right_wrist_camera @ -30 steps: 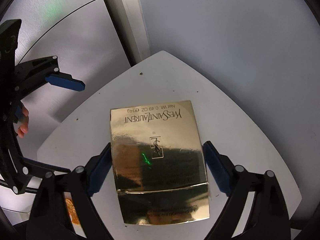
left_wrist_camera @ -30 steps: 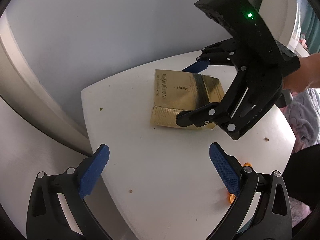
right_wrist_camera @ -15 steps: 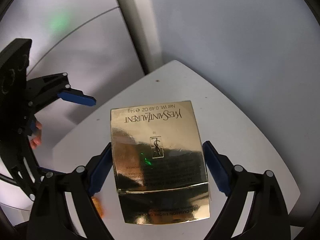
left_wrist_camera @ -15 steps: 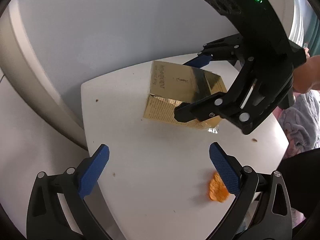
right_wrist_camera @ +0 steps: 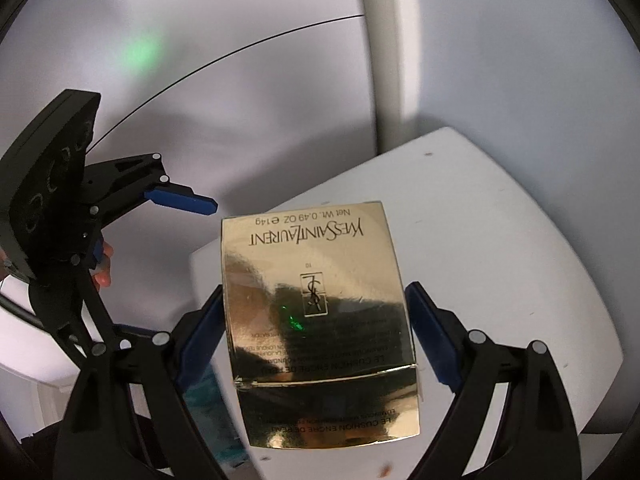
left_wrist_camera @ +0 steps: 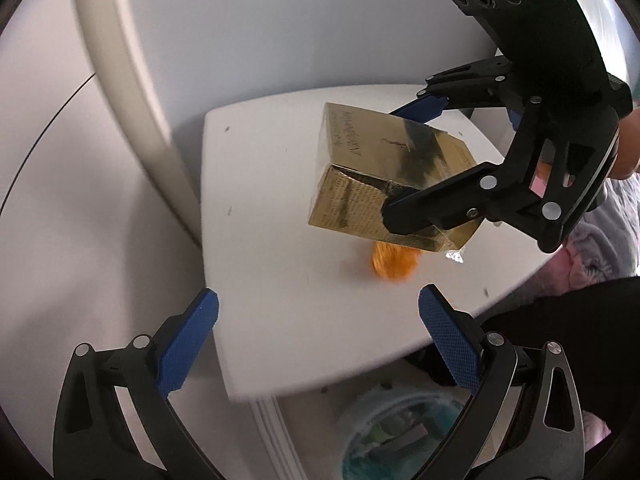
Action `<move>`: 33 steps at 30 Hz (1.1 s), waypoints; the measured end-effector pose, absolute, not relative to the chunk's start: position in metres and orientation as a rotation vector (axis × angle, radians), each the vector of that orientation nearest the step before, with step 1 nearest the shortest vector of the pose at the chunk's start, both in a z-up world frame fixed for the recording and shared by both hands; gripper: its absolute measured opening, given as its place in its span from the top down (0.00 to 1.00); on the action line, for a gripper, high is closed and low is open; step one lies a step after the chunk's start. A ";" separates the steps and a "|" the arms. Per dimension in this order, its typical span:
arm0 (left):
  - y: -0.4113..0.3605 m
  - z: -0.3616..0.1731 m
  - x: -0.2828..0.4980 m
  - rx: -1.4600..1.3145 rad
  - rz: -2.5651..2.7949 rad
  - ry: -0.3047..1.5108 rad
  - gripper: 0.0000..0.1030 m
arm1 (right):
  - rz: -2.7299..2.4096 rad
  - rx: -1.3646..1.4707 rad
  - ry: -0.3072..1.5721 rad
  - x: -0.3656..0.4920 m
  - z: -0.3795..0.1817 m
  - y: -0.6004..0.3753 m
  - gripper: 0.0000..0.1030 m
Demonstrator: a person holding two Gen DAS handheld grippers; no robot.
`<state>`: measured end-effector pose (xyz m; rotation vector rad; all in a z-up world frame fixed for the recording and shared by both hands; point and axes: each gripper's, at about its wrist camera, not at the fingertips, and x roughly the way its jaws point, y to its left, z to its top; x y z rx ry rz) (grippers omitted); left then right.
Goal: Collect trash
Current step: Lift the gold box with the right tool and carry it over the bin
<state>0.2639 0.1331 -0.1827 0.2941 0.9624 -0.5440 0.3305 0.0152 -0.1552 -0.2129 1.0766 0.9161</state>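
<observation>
A gold Yves Saint Laurent box [right_wrist_camera: 320,312] sits between my right gripper's blue pads [right_wrist_camera: 430,340], gripped at its sides and lifted off the white table [right_wrist_camera: 500,248]. In the left wrist view the gold box [left_wrist_camera: 372,184] hangs tilted above the table [left_wrist_camera: 272,240] in the right gripper [left_wrist_camera: 416,160]. An orange scrap [left_wrist_camera: 394,262] lies on the table under the box. My left gripper [left_wrist_camera: 318,336] is open and empty, near the table's front edge; the left gripper also shows in the right wrist view [right_wrist_camera: 152,264].
A bin with a teal liner [left_wrist_camera: 400,436] stands on the floor below the table's front edge. A white rounded wall and pillar [left_wrist_camera: 132,92] rise behind the table. Pink and grey fabric [left_wrist_camera: 600,256] lies at the right.
The right gripper has lifted the gold box off the table and tilted it. The left gripper has pulled back, bringing the orange scrap and the bin into view.
</observation>
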 end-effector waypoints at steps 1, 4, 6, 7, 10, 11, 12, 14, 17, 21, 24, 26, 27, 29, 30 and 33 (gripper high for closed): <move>0.137 -0.182 0.254 0.296 -0.535 0.963 0.06 | 0.930 -0.218 1.077 0.325 -0.155 0.019 0.19; 0.147 -0.183 0.226 0.299 -0.503 0.975 0.06 | 0.970 -0.224 1.077 0.306 -0.156 0.027 0.19; 0.152 -0.186 0.210 0.295 -0.480 0.975 0.06 | 0.996 -0.230 1.074 0.295 -0.157 0.031 0.19; 0.154 -0.188 0.201 0.288 -0.466 0.972 0.06 | 1.013 -0.237 1.069 0.287 -0.158 0.033 0.19; 0.157 -0.196 0.175 0.267 -0.430 0.963 0.06 | 1.060 -0.252 1.053 0.269 -0.161 0.038 0.19; 0.157 -0.201 0.171 0.265 -0.420 0.962 0.06 | 1.080 -0.251 1.053 0.262 -0.167 0.045 0.19; 0.157 -0.205 0.165 0.259 -0.406 0.961 0.06 | 1.094 -0.251 1.052 0.255 -0.169 0.049 0.19; 0.155 -0.210 0.147 0.260 -0.375 0.954 0.06 | 1.119 -0.256 1.043 0.248 -0.177 0.056 0.19; 0.154 -0.212 0.124 0.241 -0.335 0.922 0.06 | 1.158 -0.269 1.010 0.230 -0.183 0.062 0.19; 0.153 -0.217 0.092 0.212 -0.277 0.895 0.06 | 1.201 -0.257 0.978 0.210 -0.190 0.063 0.19; 0.147 -0.218 0.066 0.203 -0.241 0.893 0.06 | 1.242 -0.272 0.954 0.190 -0.189 0.064 0.19; 0.143 -0.217 0.047 0.201 -0.203 0.898 0.06 | 1.262 -0.287 0.941 0.179 -0.187 0.066 0.19; 0.141 -0.215 0.034 0.185 -0.174 0.898 0.06 | 1.266 -0.291 0.944 0.174 -0.186 0.066 0.19; 0.140 -0.213 0.023 0.153 -0.143 0.894 0.06 | 1.278 -0.308 0.939 0.165 -0.184 0.068 0.19; 0.139 -0.211 0.014 0.138 -0.125 0.892 0.06 | 1.282 -0.314 0.939 0.169 -0.186 0.071 0.19; 0.138 -0.211 -0.009 0.131 -0.086 0.883 0.06 | 1.286 -0.321 0.933 0.164 -0.190 0.075 0.19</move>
